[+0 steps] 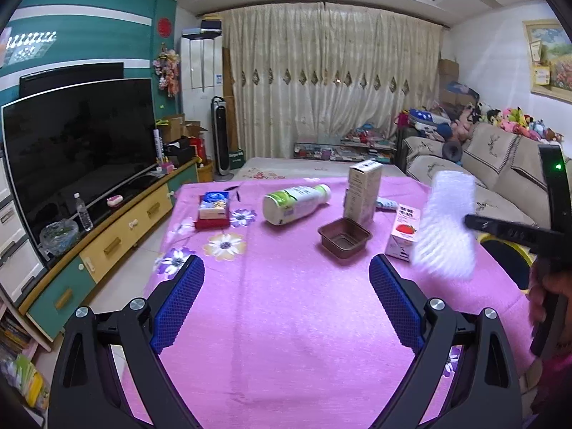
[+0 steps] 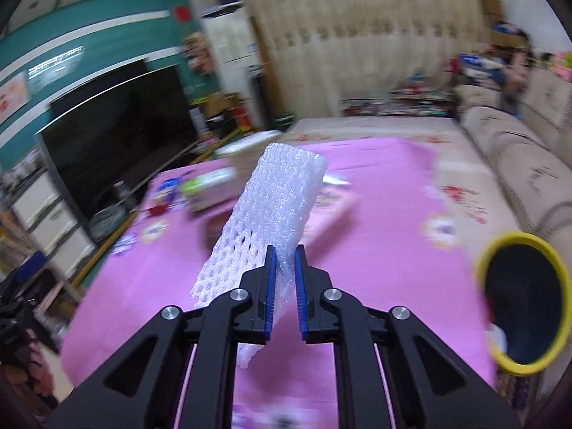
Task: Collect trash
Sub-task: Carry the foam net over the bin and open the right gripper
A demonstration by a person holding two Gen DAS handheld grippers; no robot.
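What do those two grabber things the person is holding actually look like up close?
Each tool is matt black plastic with angular, cut-out linkage arms joined by round silver bolts. The left tool and right tool both end in two flat fingers faced with blue textured pads. A small green light glows on the right one's body.

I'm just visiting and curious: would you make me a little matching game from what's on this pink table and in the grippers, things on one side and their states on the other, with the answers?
Things:
1. white foam net
2. green and white bottle
3. brown tray
4. tall beige box

States:
A. standing upright on the table
B. lying on its side
C. pinched in the right gripper, lifted off the table
D. sitting open side up, empty

Pairs: 1-C, 2-B, 3-D, 4-A
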